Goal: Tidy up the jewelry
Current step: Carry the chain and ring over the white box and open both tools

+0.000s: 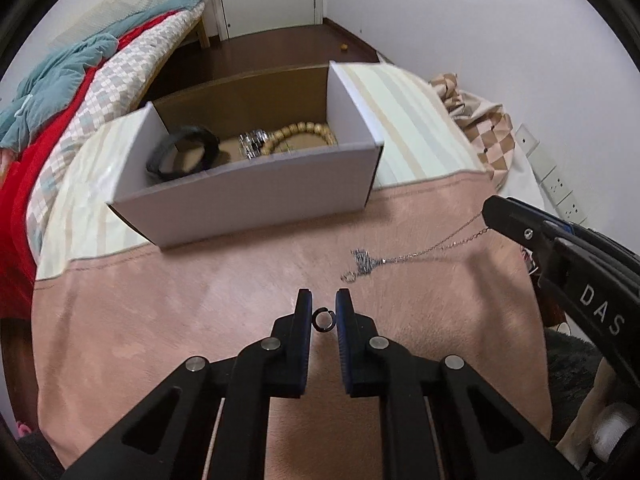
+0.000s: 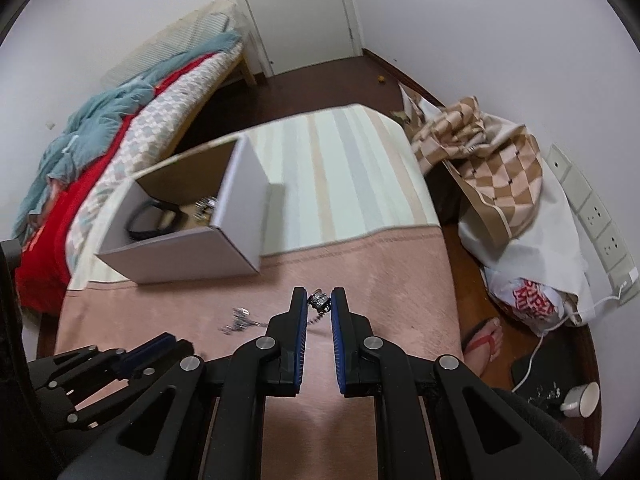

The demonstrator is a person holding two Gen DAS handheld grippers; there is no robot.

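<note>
**Both grippers grasp jewelry in front of an open cardboard box**

An open white cardboard box [image 1: 256,184] with a brown interior sits on the worktop [image 1: 160,300], straddling the edge between its pink cloth and the striped cloth behind. Inside the box, a black bangle [image 1: 182,152] lies at the left, a silver metal bracelet [image 1: 253,143] near the middle, and a wooden bead bracelet [image 1: 304,131] at the right, touching the silver one.

The left gripper [image 1: 324,319] is clenched on a small dark ring [image 1: 323,319], held upright between its blue-padded fingers above the pink cloth. The right gripper [image 2: 319,303] grasps the silver chain necklace [image 1: 424,254] near one end; the chain trails down to a blurred silver pendant cluster [image 1: 362,262] just over the pink cloth, in front of the box.
</note>
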